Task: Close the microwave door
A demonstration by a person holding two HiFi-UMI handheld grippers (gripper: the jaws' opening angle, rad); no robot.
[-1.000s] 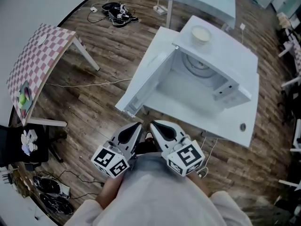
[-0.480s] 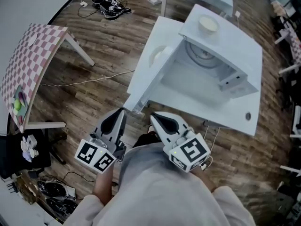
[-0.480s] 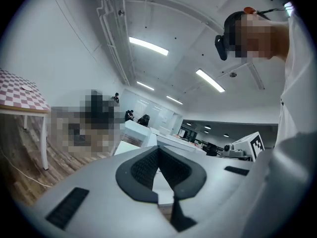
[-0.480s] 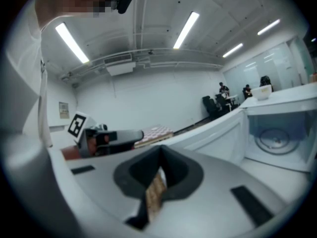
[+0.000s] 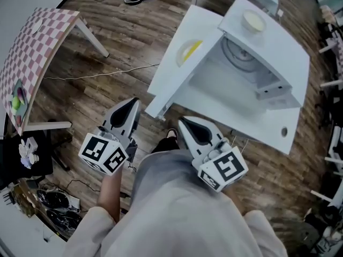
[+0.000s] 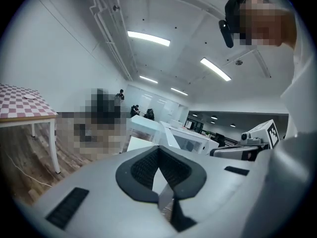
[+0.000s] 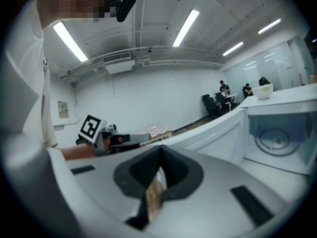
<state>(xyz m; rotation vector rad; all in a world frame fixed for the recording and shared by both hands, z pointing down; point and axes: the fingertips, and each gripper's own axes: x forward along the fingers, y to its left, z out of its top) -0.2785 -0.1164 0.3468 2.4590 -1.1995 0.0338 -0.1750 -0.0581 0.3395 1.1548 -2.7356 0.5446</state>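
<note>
The checkered table (image 5: 32, 52) at the upper left of the head view runs off into the frame's dark edge. A yellow patch (image 5: 188, 51) on the microwave door (image 5: 171, 84) is too blurred to identify. What the bowl (image 5: 253, 20) at the upper right holds cannot be made out, nor can the clutter (image 5: 48, 208) at the lower left.

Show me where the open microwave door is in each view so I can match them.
Head view: door upper centre, standing open left of the microwave.
Left gripper view: door small, centre, just above the left claw.
Right gripper view: door a long white panel, centre to right.
Shared landmark: checkered table.
</note>
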